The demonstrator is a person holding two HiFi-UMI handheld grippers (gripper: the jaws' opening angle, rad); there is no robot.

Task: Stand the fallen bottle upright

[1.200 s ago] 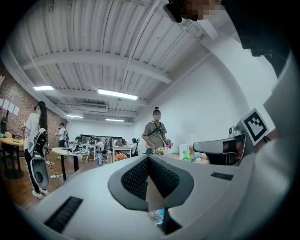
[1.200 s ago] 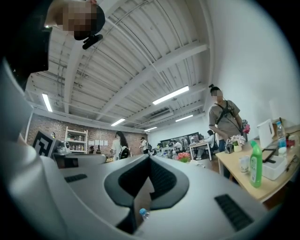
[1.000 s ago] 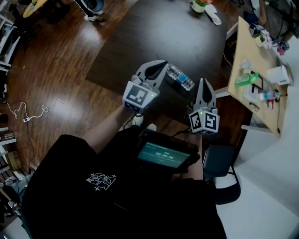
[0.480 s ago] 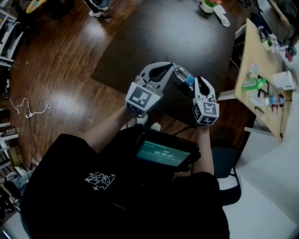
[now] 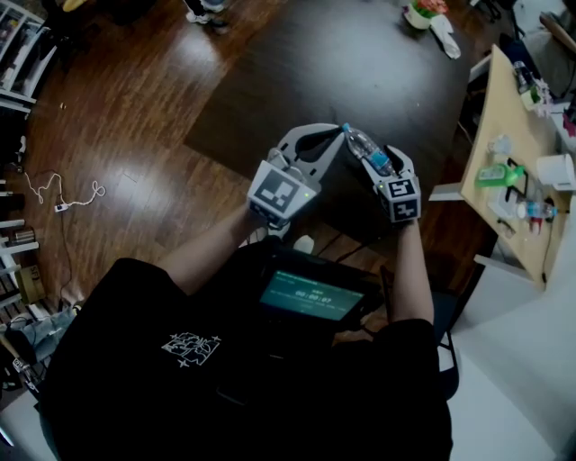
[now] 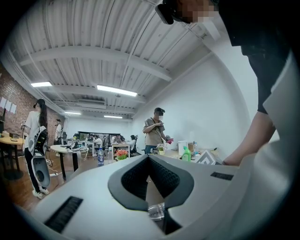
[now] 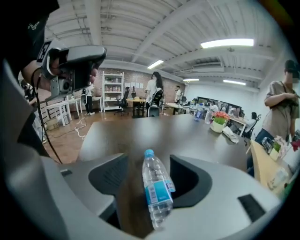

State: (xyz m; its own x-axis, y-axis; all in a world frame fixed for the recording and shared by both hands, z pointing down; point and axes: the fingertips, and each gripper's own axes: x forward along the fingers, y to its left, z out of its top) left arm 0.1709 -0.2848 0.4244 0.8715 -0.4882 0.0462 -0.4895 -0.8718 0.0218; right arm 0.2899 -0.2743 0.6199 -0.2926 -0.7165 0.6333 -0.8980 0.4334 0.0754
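Observation:
A clear water bottle (image 5: 366,149) with a blue label and blue cap lies on its side on the dark table (image 5: 306,63). My right gripper (image 5: 374,160) has come down over it. In the right gripper view the bottle (image 7: 157,190) lies lengthwise between the jaws of that gripper (image 7: 149,161), cap pointing away. The jaws are opening, with a gap on each side of the bottle. My left gripper (image 5: 335,134) hovers level just left of the bottle's cap with its curved fingertips touching. Below the tips of the left gripper (image 6: 149,158), the left gripper view shows a scrap of clear plastic (image 6: 157,211).
A light wooden desk (image 5: 504,216) stands at the right with a green bottle (image 5: 493,174) and small items. A flower pot (image 5: 423,9) sits at the dark table's far edge. A cable (image 5: 58,194) lies on the wood floor. A person (image 6: 156,131) stands beyond.
My right gripper has dropped and tilted down over the bottle, and its jaws have gone from shut to spread around it. The left gripper has hardly moved.

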